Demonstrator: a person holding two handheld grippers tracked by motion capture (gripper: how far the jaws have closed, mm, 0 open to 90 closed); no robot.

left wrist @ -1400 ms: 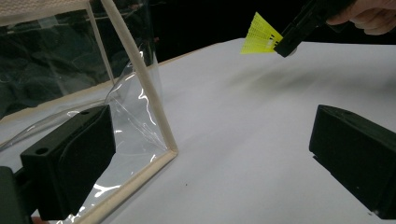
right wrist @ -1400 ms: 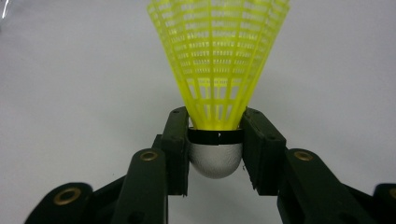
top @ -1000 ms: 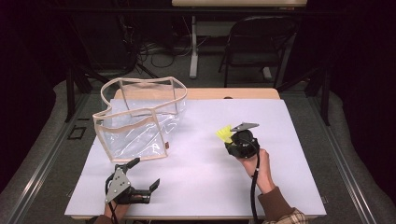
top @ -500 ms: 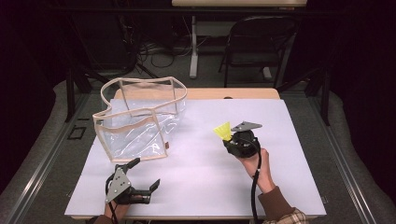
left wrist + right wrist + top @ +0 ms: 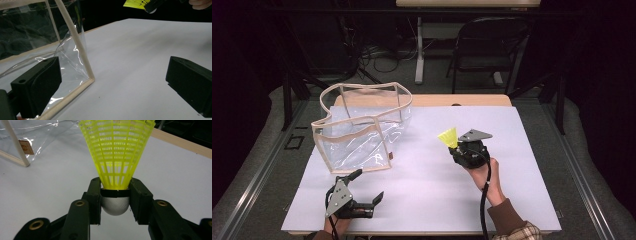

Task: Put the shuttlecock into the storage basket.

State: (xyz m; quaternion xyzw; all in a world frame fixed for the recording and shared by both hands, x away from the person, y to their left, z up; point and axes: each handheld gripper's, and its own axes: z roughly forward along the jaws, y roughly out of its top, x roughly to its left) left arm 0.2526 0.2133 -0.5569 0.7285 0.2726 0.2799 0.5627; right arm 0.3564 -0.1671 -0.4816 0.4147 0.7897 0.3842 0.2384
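Note:
A yellow plastic shuttlecock (image 5: pixel 116 152) with a white cork base sits between the jaws of my right gripper (image 5: pixel 115 197), which is shut on its base. In the high view the shuttlecock (image 5: pixel 448 137) is held just above the white table, right of centre, by my right gripper (image 5: pixel 458 148). A clear plastic bag with beige trim (image 5: pixel 359 127) stands open on the left half of the table. My left gripper (image 5: pixel 368 188) rests near the front edge, just below the bag, open with nothing between its jaws. In the left gripper view the bag's corner (image 5: pixel 82 60) lies by the left jaw.
The white table sheet (image 5: pixel 427 170) has a wooden edge (image 5: pixel 462 100) at the back. A dark chair (image 5: pixel 489 50) and cables stand on the floor behind the table. A small brown tag (image 5: pixel 26 147) hangs on the bag's near side.
The right gripper has lifted and tipped the shuttlecock slightly toward the left and back. The left gripper and the bag have stayed put.

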